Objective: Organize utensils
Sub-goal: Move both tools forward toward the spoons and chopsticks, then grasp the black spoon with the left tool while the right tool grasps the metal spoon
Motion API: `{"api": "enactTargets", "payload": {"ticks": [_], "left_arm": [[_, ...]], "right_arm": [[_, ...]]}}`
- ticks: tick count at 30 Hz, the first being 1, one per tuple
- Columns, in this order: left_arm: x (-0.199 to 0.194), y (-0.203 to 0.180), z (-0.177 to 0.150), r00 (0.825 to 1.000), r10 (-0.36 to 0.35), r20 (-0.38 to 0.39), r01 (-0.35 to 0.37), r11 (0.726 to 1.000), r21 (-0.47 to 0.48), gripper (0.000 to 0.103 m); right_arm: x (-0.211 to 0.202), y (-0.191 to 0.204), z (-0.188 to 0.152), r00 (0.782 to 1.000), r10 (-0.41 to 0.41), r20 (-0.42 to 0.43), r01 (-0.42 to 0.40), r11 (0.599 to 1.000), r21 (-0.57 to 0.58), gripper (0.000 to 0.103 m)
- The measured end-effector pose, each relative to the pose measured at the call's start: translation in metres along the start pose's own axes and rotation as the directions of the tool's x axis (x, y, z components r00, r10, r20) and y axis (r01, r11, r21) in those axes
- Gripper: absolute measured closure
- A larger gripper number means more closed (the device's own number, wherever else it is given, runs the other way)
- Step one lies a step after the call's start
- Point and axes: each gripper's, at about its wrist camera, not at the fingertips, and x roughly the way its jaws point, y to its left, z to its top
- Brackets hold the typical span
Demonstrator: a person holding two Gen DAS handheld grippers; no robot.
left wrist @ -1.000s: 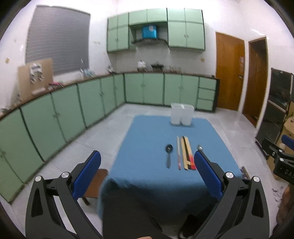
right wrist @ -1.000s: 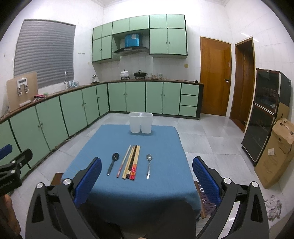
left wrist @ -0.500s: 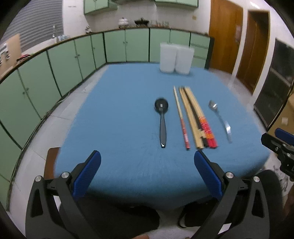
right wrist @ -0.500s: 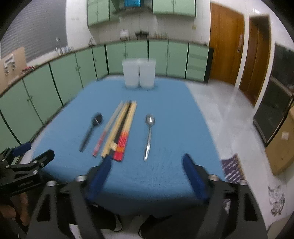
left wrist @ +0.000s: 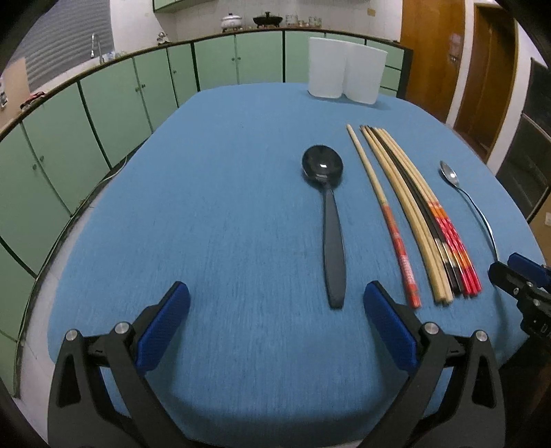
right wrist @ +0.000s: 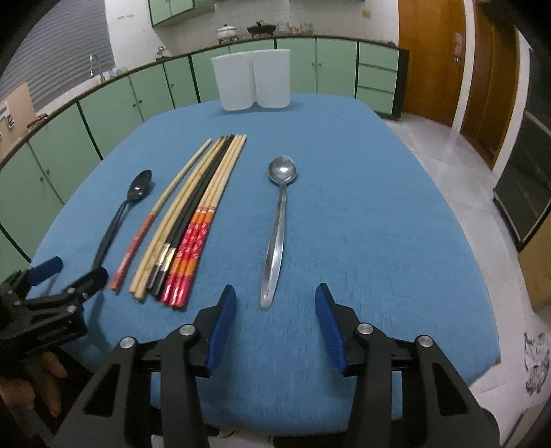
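at table's far edge — white holder (right wrist: 254,80), two compartments, contents hidden.

A table with a blue cloth (right wrist: 361,193) stands in a kitchen with white tiled walls (right wrist: 131,31) and a pale tiled floor (right wrist: 444,144). Green cabinets (left wrist: 113,103) curve round the left and back under a dark worktop carrying a tap (left wrist: 93,43) and pots (left wrist: 231,21). Brown wooden doors (right wrist: 427,58) stand at the right, and a grey blind (right wrist: 44,44) covers the left window.
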Motion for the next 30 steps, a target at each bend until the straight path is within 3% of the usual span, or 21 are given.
{"api": "enactTargets", "payload": {"ticks": [4, 8, 13, 15, 16, 19, 23, 30], "left_arm": [[-0.003, 0.0, -0.002, 0.999, -0.007, 0.047, 0.007, 1.0, -0.002, 0.004], [-0.004, -0.004, -0.001, 0.999, -0.017, 0.049, 0.016, 1.0, 0.004, 0.005], [-0.01, -0.02, 0.003, 0.996, -0.058, 0.064, 0.052, 0.995, 0.083, 0.049], [-0.01, -0.024, 0.004, 0.995, -0.074, 0.065, 0.069, 0.994, 0.083, 0.058], [-0.01, -0.025, 0.003, 0.994, -0.087, 0.065, 0.082, 0.993, 0.079, 0.067], [-0.01, -0.025, 0.004, 0.99, -0.13, 0.051, 0.126, 0.99, 0.069, 0.091], [-0.01, -0.017, 0.011, 0.981, -0.191, 0.026, 0.191, 0.982, 0.002, 0.091], [-0.03, -0.007, 0.036, 0.976, -0.213, 0.041, 0.214, 0.976, -0.04, 0.091]], "right_arm": [[0.003, -0.003, -0.003, 0.999, 0.022, 0.047, -0.021, 1.0, -0.018, 0.043], [0.005, -0.001, -0.001, 0.998, 0.014, 0.062, -0.012, 0.999, -0.031, 0.044], [0.003, -0.003, 0.003, 0.997, 0.032, 0.068, -0.029, 0.999, -0.044, 0.071], [0.003, 0.001, 0.003, 0.997, 0.039, 0.067, -0.035, 0.997, -0.067, 0.083], [0.003, 0.003, 0.003, 0.997, 0.048, 0.065, -0.043, 0.996, -0.072, 0.089], [0.003, 0.002, 0.005, 0.997, 0.061, 0.054, -0.058, 0.997, -0.057, 0.091], [-0.002, -0.004, 0.012, 0.995, 0.086, 0.046, -0.085, 0.996, -0.015, 0.093], [-0.032, -0.012, 0.036, 0.989, 0.111, 0.098, -0.114, 0.993, 0.024, 0.093]]}}
